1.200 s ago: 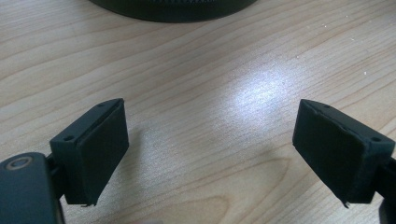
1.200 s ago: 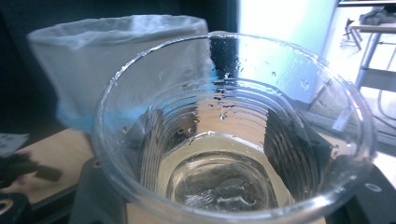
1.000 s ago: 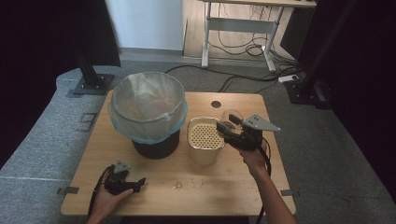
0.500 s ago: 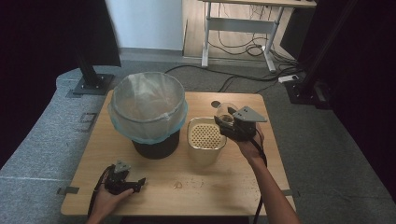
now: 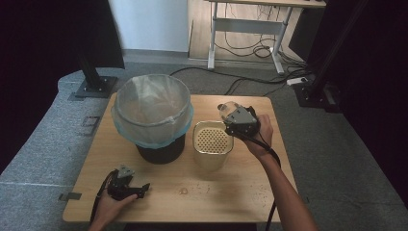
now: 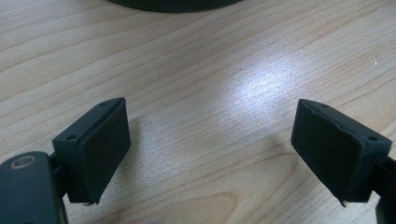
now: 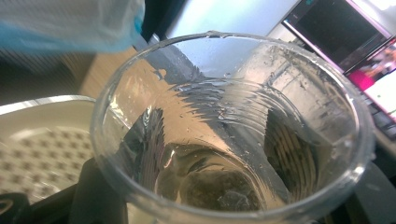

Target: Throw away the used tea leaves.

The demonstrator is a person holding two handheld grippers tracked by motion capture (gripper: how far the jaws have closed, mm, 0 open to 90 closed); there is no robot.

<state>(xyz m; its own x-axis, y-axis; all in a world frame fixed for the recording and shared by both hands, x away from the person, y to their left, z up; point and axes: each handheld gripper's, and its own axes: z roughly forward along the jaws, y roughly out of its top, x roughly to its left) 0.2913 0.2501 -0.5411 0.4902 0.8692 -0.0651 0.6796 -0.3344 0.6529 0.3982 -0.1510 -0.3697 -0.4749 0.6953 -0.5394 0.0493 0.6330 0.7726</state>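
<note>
**Three cameras, one tabletop**

The high view looks forward and down over the whole tabletop (image 5: 240, 192). The left gripper view sits low, close over bare wood. The right gripper view peers into a clear cup (image 7: 233, 130) at very close range; it shares the perforated cream container (image 5: 212, 144) with the high view.

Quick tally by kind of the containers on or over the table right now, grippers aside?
Bin lined with a bag: 1
Cream container with a perforated strainer top: 1
Clear glass cup, held in the right gripper: 1
Total: 3
</note>
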